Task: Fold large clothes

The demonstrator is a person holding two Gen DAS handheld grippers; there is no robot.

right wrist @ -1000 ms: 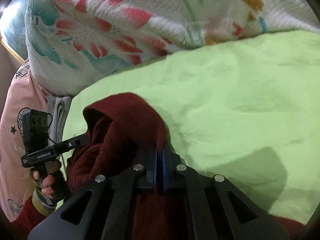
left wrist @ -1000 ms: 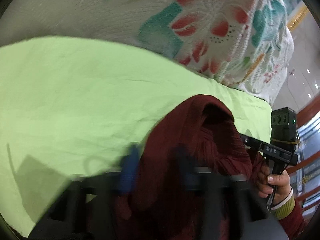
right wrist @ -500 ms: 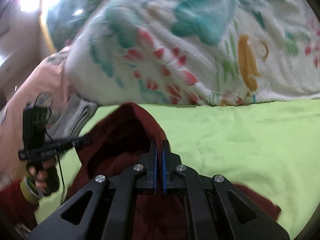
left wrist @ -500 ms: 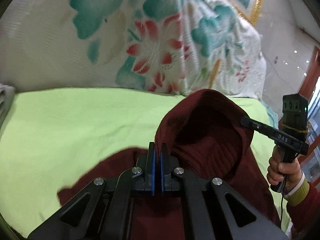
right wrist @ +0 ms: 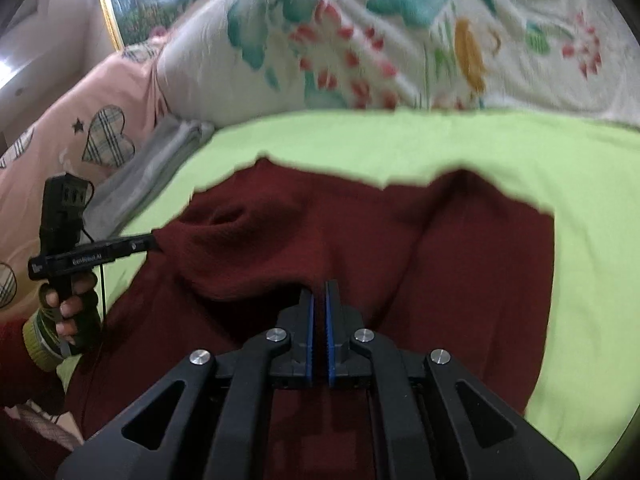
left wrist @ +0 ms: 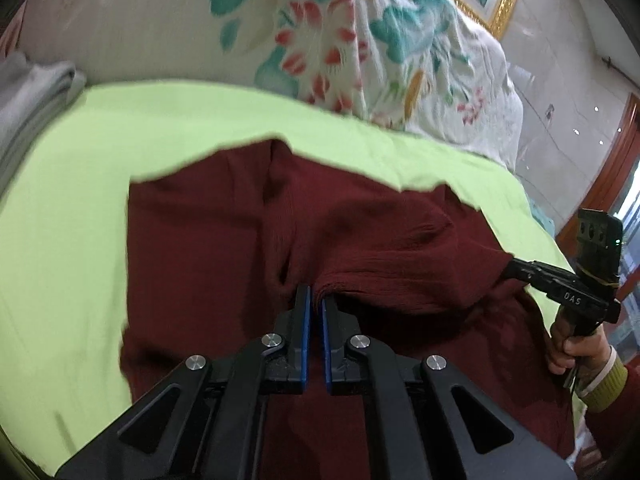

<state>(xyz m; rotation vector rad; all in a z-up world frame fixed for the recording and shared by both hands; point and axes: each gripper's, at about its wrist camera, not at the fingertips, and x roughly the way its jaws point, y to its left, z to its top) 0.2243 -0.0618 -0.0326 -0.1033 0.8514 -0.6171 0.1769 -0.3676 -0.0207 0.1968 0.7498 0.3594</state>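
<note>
**Ana:** Sweater (left wrist: 208,248) first: the maroon knit lies across the middle of the lime-green sheet (left wrist: 80,160), far hem toward the floral quilt (left wrist: 320,40) at the top of the frame.

**Ben:** And the tools?

**Ana:** Left gripper (left wrist: 314,308) is clamped on a fold of knit at lower centre; right gripper (right wrist: 319,300) is pinched on the same raised band, seen from its own view.

**Ben:** So how to lay it well?

**Ana:** I'd keep that band taut between both, lower evenly, and line its edge up with the flat layer beneath. Loose knit probably sags, so let go only once it rests flat. Keep clear of the grey folded cloth (left wrist: 32,96) at upper left.
</note>
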